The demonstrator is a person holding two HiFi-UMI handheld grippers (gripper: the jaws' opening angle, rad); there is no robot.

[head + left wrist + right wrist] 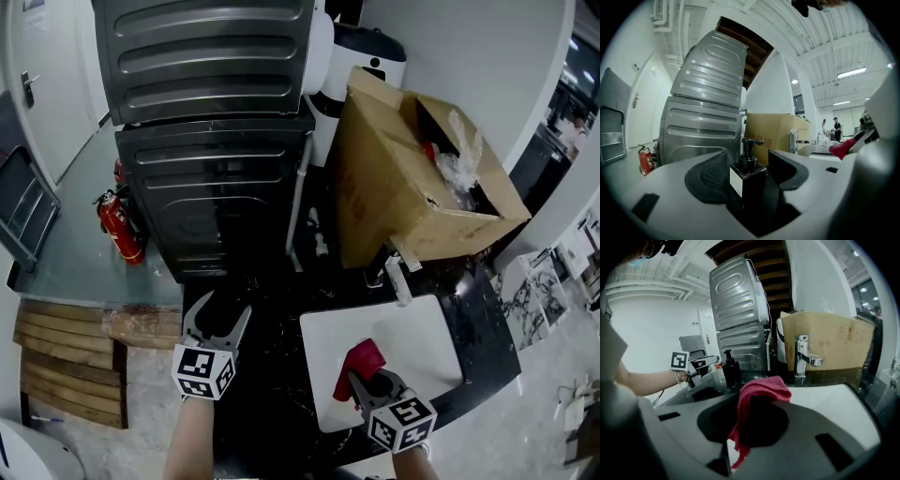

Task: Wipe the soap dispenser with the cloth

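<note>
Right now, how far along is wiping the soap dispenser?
Done: the right gripper is shut on the red cloth, over the white sink. In hand: the soap dispenser stands upright between the jaws of the open left gripper, ungripped. Left: cloth and dispenser are apart; no wiping contact shows.

Access: soap dispenser [749, 180] stands between the spread jaws of the left gripper [223, 309], pads clear of it. Stacked grey machines [216, 197] wall off the rear; cardboard box [403, 187] and faucet [397, 274] crowd the right. Black counter [272, 366] toward the sink [427, 342] lies open. The right gripper [366, 384], clamping the cloth [361, 364], hovers over the sink.
</note>
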